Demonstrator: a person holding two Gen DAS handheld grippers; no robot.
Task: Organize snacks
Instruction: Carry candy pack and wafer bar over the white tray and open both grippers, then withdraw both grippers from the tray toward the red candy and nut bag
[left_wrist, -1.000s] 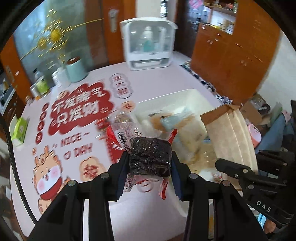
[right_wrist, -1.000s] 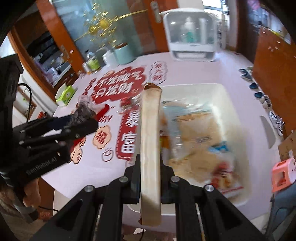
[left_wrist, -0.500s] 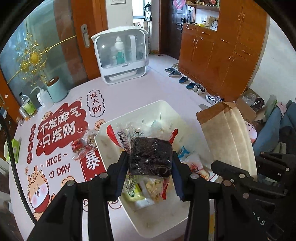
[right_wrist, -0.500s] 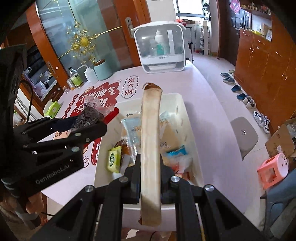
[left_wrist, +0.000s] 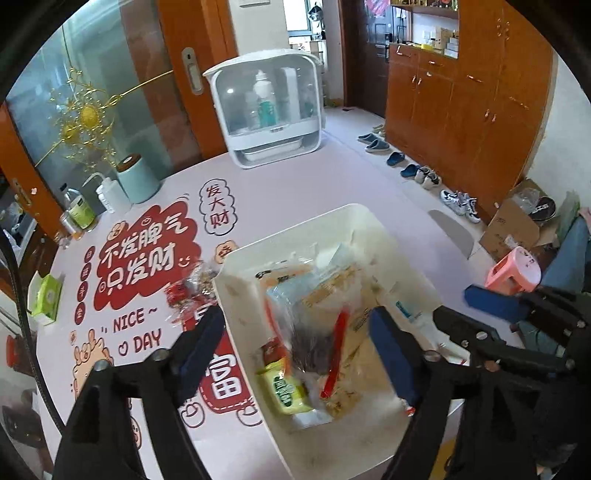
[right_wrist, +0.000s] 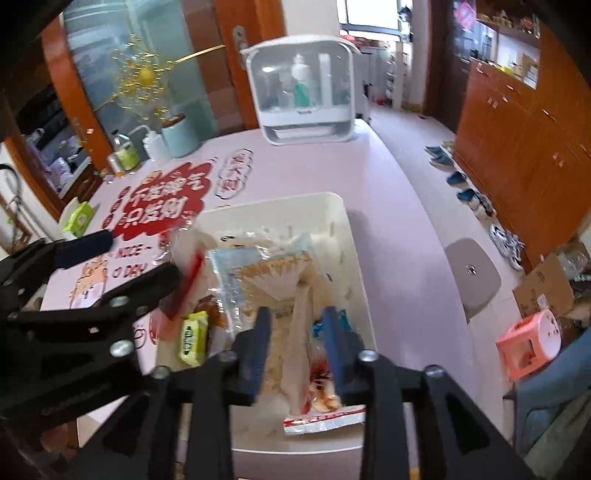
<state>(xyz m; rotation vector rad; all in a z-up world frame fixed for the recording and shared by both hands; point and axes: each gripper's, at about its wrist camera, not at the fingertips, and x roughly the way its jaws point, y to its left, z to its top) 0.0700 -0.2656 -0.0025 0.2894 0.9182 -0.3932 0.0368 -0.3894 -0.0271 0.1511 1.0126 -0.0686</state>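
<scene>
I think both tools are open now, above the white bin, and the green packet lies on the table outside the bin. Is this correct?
Not quite. The green packet lies inside the white bin, near its left wall, not on the table. The left wrist view shows it best. The rest holds: the left tool and right tool are both open above the bin.

Background items, bench and floor

White clear-fronted cabinet (left_wrist: 271, 114) stands at the bench's (left_wrist: 332, 177) far edge, bottles inside. Teal canister (left_wrist: 136, 179), squeeze bottle (left_wrist: 107, 195), green-label bottle (left_wrist: 79, 212) clustered far left; green tissue pack (left_wrist: 46, 299) nearer. Shoes (left_wrist: 424, 173) line wooden cupboards (left_wrist: 469, 99). Pink stool (right_wrist: 528, 343), probably plastic; cardboard box (right_wrist: 546, 284) beside it.
</scene>
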